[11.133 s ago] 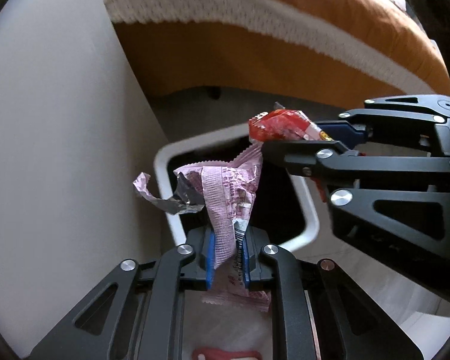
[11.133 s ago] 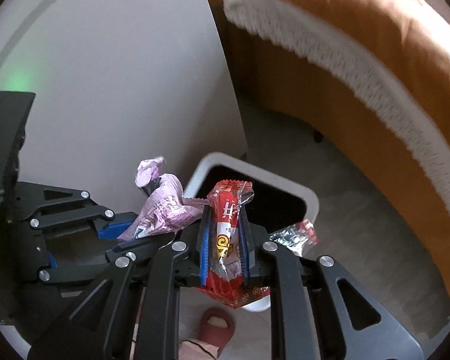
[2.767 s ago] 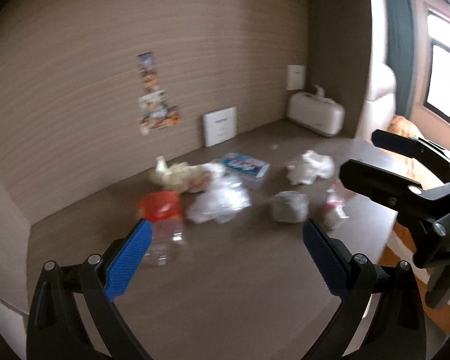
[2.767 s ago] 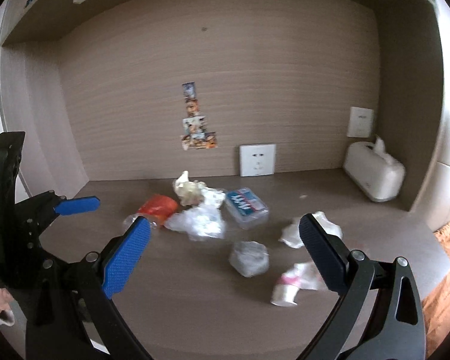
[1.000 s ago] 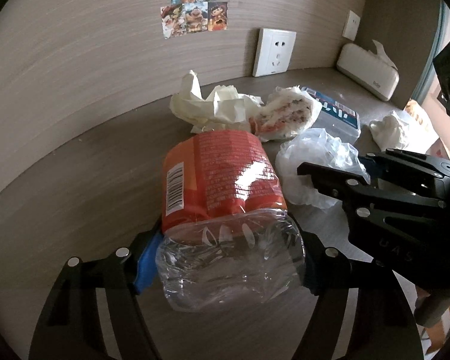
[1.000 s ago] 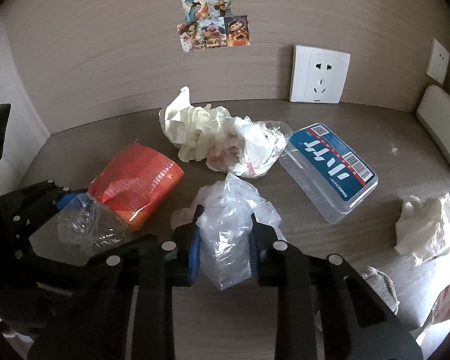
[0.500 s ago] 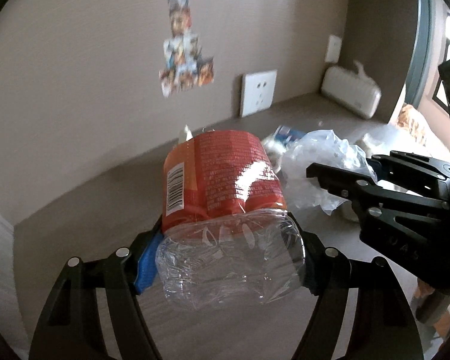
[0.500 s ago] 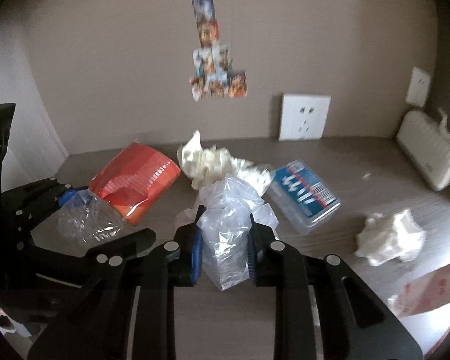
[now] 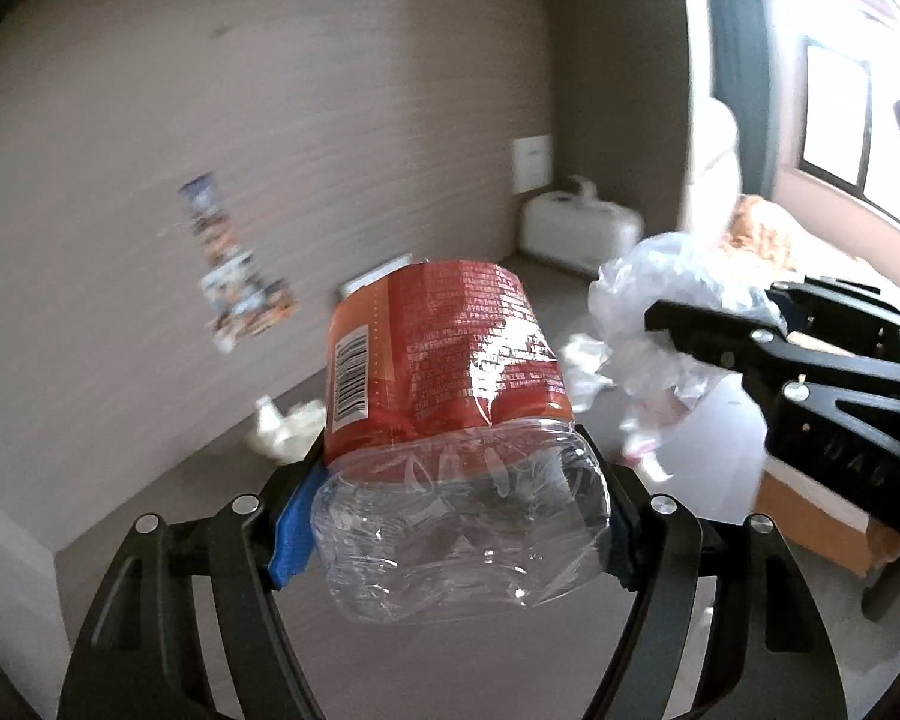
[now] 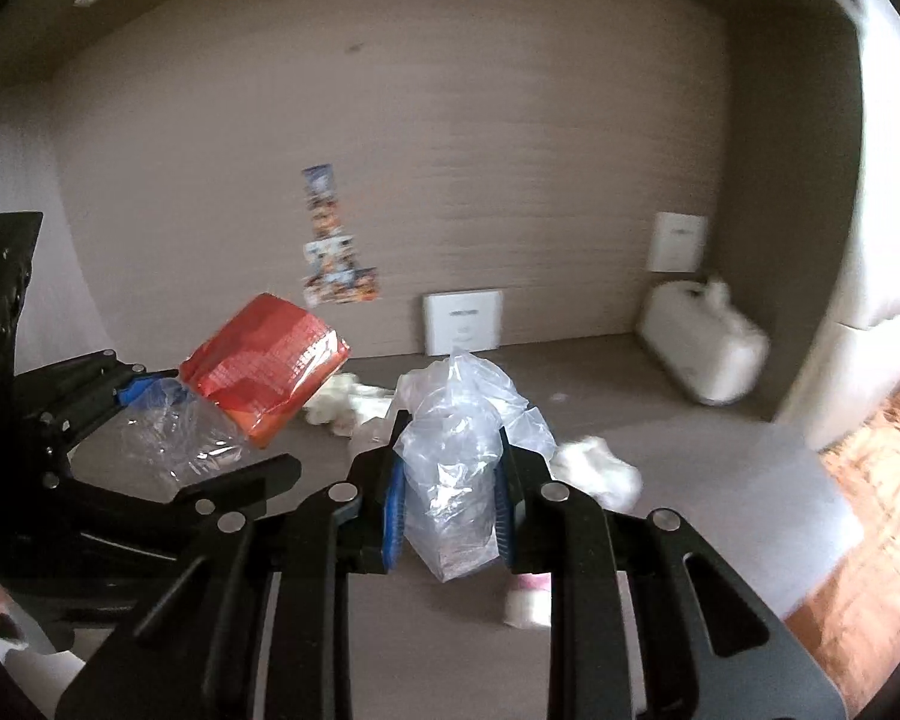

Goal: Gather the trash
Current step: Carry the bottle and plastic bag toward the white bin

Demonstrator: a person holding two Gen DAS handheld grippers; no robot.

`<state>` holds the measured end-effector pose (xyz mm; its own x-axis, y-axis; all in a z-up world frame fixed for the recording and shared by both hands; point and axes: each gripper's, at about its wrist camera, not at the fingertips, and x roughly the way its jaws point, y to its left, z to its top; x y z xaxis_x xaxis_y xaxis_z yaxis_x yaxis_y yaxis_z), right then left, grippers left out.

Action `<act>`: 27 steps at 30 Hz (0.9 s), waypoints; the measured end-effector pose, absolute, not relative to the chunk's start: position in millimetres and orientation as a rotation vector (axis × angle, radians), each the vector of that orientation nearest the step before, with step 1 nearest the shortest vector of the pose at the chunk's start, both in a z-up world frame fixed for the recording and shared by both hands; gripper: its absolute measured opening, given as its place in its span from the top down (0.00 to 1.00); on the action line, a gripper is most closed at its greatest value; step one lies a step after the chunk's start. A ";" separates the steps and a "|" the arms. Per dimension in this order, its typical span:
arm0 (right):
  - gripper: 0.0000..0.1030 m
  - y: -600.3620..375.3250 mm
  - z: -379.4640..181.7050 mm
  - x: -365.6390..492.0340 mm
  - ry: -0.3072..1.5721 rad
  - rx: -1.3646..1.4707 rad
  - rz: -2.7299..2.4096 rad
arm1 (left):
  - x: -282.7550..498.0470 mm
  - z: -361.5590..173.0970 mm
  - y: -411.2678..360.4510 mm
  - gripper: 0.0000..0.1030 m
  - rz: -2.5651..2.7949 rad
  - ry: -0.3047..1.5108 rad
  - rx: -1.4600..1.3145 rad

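Observation:
My left gripper is shut on a crushed clear plastic bottle with an orange-red label, held in the air above the desk. It also shows in the right wrist view at the left. My right gripper is shut on a crumpled clear plastic bag, also lifted off the desk. The bag also shows in the left wrist view at the right, between the right gripper's fingers.
On the brown desk lie crumpled white tissues, more paper and a small pink-white piece. A white tissue box stands at the back right by the wall. An orange bed cover lies to the right.
Both grippers have lifted their loads higher and pulled back from the desk. The view has swung to the right, towards the window and bed.

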<state>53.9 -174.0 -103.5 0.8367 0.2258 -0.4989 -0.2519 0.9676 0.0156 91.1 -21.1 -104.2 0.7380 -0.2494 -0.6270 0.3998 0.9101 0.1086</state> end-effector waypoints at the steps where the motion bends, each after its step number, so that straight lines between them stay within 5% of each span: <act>1: 0.76 -185.6 -101.0 47.1 0.519 -0.043 0.232 | 87.1 -102.5 -35.2 0.30 -0.386 0.645 0.254; 27: 0.76 -442.8 -183.4 -83.8 0.697 0.195 -0.205 | -8.0 -181.9 -329.0 0.30 -0.873 0.785 0.488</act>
